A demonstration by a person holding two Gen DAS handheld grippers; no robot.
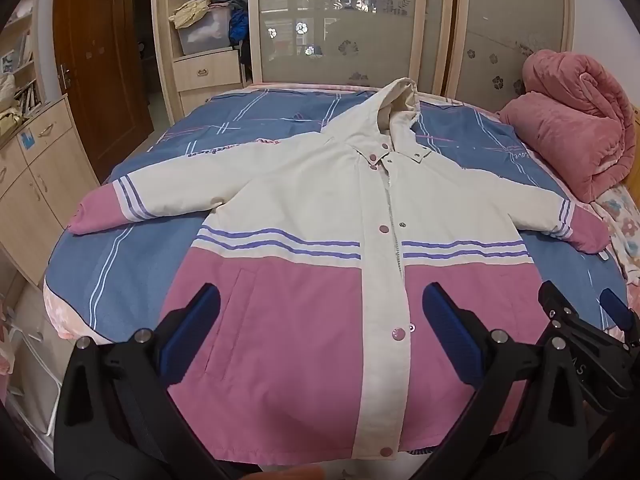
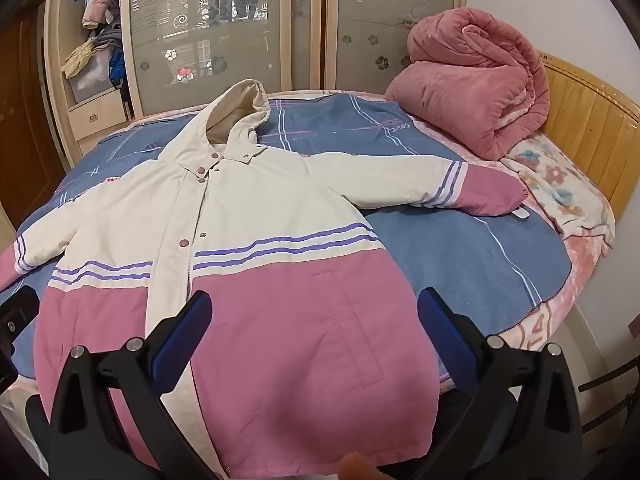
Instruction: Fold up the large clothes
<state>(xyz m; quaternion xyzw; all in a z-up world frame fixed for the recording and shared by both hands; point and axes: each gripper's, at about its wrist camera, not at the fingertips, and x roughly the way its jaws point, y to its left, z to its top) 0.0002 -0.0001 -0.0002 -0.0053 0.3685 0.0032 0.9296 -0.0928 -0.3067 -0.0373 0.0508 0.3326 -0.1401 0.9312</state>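
Note:
A cream and pink hooded jacket (image 1: 320, 220) lies flat, front up, on the bed, sleeves spread to both sides, hood toward the wardrobe. It also shows in the right wrist view (image 2: 260, 240). My left gripper (image 1: 320, 304) is open and empty, held over the pink lower front near the hem. My right gripper (image 2: 314, 312) is open and empty over the jacket's right pink panel and pocket; it also shows at the right edge of the left wrist view (image 1: 580, 312).
The bed has a blue sheet (image 1: 100, 248). A rolled pink quilt (image 2: 472, 80) lies by the wooden headboard (image 2: 592, 128). A wardrobe with frosted sliding doors (image 1: 340, 20) stands behind the bed. Cabinets (image 1: 28, 168) stand left.

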